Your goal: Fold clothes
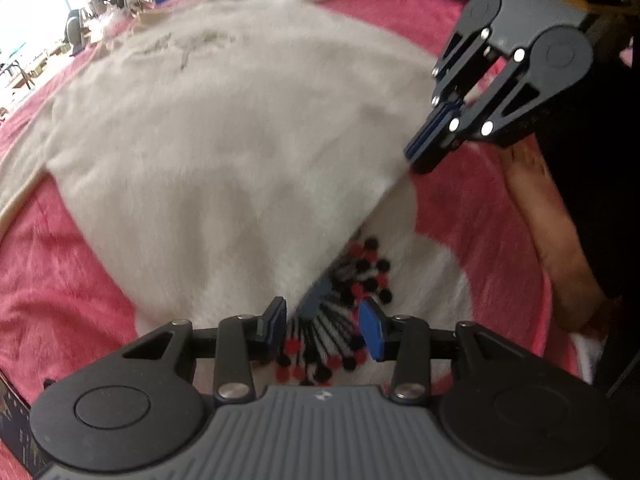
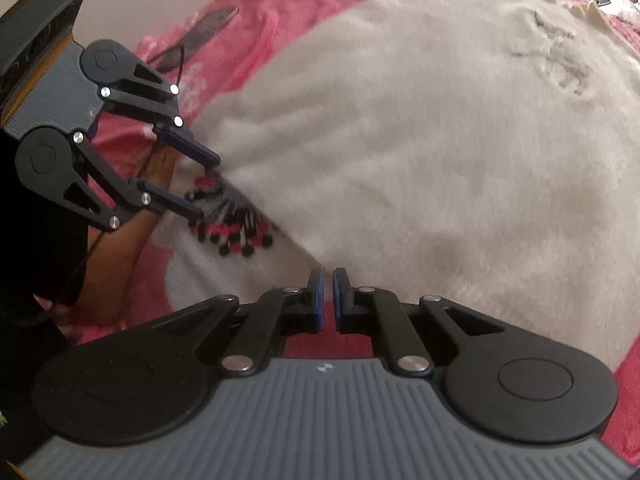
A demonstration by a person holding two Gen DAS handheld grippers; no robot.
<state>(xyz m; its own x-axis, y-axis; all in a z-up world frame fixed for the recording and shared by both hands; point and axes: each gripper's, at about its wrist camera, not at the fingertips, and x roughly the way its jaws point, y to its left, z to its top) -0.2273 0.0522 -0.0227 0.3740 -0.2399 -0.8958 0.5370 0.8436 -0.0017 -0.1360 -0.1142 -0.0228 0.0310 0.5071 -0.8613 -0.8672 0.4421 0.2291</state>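
Note:
A fuzzy cream sweater (image 1: 224,152) lies spread on a pink blanket (image 1: 60,300). One part of it is folded over, and a red and black dotted pattern (image 1: 360,276) shows below the fold. My left gripper (image 1: 324,330) stands open just above that pattern, with nothing between its fingers. It also shows at the left of the right wrist view, where the left gripper (image 2: 202,188) is open over the pattern (image 2: 236,232). My right gripper (image 2: 328,300) has its pads pressed together on the folded sweater's (image 2: 420,160) edge. The left wrist view shows the right gripper (image 1: 418,160) at the flap's right corner.
A person's bare forearm (image 1: 560,240) lies along the right side of the blanket. A dark flat object (image 2: 200,32) with a thin cord lies on the blanket (image 2: 256,40) near the wall. A dark box corner (image 1: 12,420) sits at the lower left.

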